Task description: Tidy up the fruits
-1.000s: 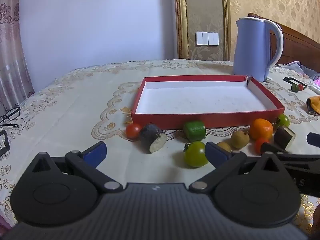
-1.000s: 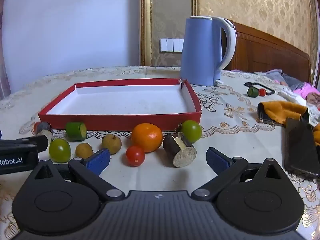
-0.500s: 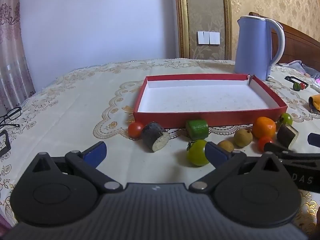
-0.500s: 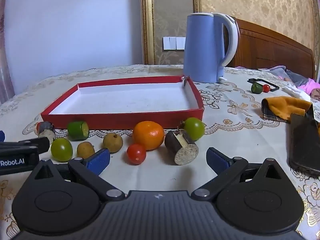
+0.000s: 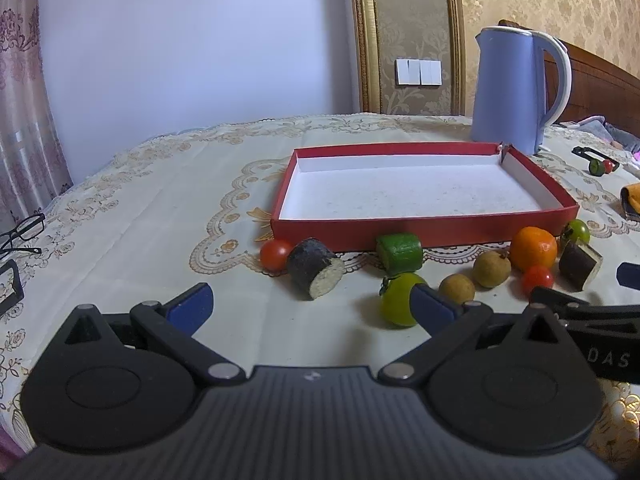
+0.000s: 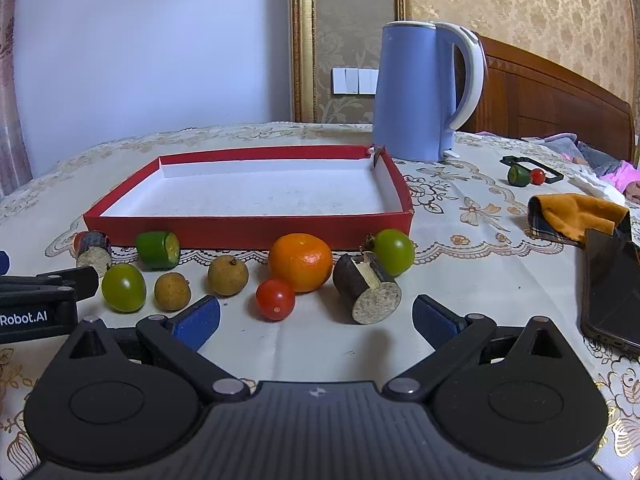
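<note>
An empty red tray (image 5: pixel 420 228) (image 6: pixel 248 232) lies mid-table. Along its near wall lies a row of fruit: a red tomato (image 5: pixel 275 253), a dark cut piece (image 5: pixel 316 268), a green cut piece (image 5: pixel 400 254), a green tomato (image 5: pixel 396 300), two brown longans (image 5: pixel 457 289), an orange (image 6: pixel 301 262), a small red tomato (image 6: pixel 275 299), another dark cut piece (image 6: pixel 368 288) and a green tomato (image 6: pixel 394 251). My left gripper (image 5: pixel 310 306) is open just short of the row's left part. My right gripper (image 6: pixel 316 318) is open before the small red tomato and dark piece.
A blue kettle (image 6: pixel 424 92) stands behind the tray's right corner. A phone (image 6: pixel 612 288) and an orange cloth (image 6: pixel 576 216) lie at the right, with a small green and red piece (image 6: pixel 522 175) beyond. Glasses (image 5: pixel 20 232) lie at the left edge.
Both grippers have drawn back a little and tilted up, so the fruit row sits lower and slightly farther in view. Nothing was grasped; the fruits have not moved.
</note>
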Available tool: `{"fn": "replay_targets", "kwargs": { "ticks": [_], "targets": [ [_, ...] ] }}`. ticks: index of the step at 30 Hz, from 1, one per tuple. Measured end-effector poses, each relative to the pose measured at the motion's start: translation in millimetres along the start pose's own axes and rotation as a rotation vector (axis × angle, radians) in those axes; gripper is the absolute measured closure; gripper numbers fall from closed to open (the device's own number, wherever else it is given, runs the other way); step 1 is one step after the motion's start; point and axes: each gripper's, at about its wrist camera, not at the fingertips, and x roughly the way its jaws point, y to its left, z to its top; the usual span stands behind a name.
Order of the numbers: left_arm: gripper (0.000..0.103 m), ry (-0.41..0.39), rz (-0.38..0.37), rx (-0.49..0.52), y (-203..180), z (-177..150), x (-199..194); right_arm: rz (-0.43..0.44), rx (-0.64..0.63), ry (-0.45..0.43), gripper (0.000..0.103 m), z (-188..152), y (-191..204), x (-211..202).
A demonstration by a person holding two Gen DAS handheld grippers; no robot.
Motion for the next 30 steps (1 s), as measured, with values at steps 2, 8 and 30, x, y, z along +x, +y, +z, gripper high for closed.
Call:
{"fn": "replay_targets", "kwargs": {
  "ticks": [2,8,30],
  "targets": [
    [0.000,-0.004,0.000,0.009,-0.2,0.4,0.4,0.008,-0.003,0.002,0.000,0.3,0.3,0.1],
    [0.000,-0.018,0.014,0.002,12.5,8.8,-1.4,0.196,-0.006,0.003,0.000,16.1,-2.9,-8.3],
    [0.000,-0.067,0.252,0.009,50.5,41.5,-17.1,0.321,-0.228,0.017,0.000,7.5,84.6,-16.5]
  ]
}}
